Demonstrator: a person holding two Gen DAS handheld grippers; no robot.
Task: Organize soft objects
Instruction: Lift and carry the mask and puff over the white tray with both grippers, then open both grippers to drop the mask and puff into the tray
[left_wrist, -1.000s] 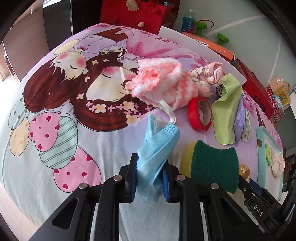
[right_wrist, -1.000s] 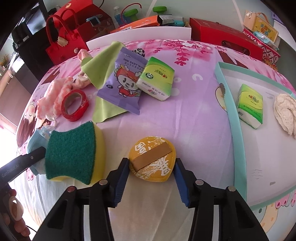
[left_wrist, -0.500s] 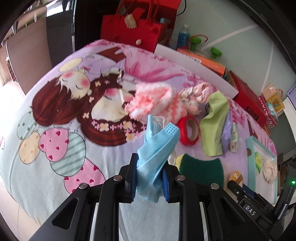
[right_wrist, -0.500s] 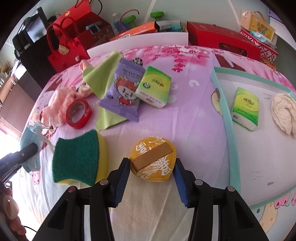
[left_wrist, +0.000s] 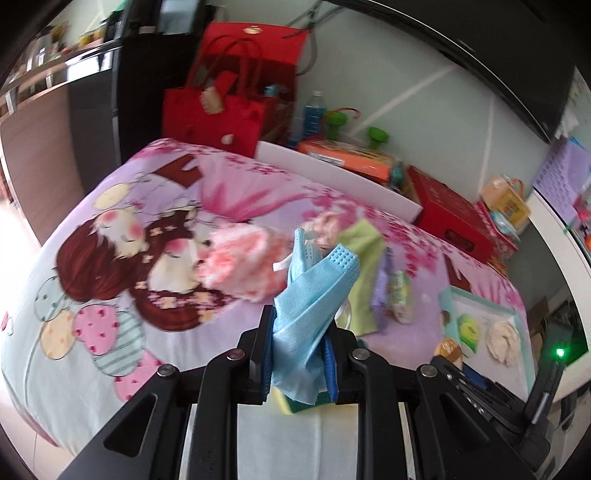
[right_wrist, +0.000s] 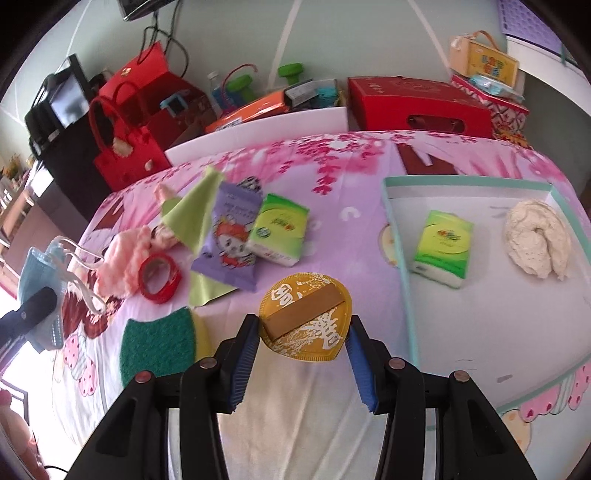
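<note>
Face mask (left_wrist: 310, 295), pale blue and crumpled, is pinched between the closed jaws of the left gripper (left_wrist: 299, 365) and held up off the table, its white ear loop (right_wrist: 79, 273) dangling free. Lifting it this high probably keeps the loop from snagging the clutter below while it travels toward the tray.

Right gripper (right_wrist: 301, 354) is held wide, its blue pads either side of a gold heart-shaped box (right_wrist: 306, 317) lying on the cloth; whether the pads touch it cannot be told, and it does not look gripped.

A teal-rimmed white tray (right_wrist: 397, 236) lies to the right. Inside it sit a green tissue pack (right_wrist: 443, 247) and a cream knitted piece (right_wrist: 539, 240), well apart, with much bare tray floor nearer the camera. This appears to be the collecting place for soft items.

Still on the cartoon-print tablecloth (right_wrist: 369, 177) to the left of the tray: a green-and-yellow scrub sponge (right_wrist: 159, 347), a red tape roll (right_wrist: 160, 275), a fluffy pink knit (right_wrist: 122, 258), a lime-green cloth (right_wrist: 192, 218), a purple wipes pack (right_wrist: 231, 243) overlapped by a second green tissue pack (right_wrist: 279, 230).

The mask's way to the tray crosses over the sponge and the gold box, and the right gripper stands in that path. The tray's raised rim must be cleared. The table's rounded left edge drops away just beside the left gripper.
</note>
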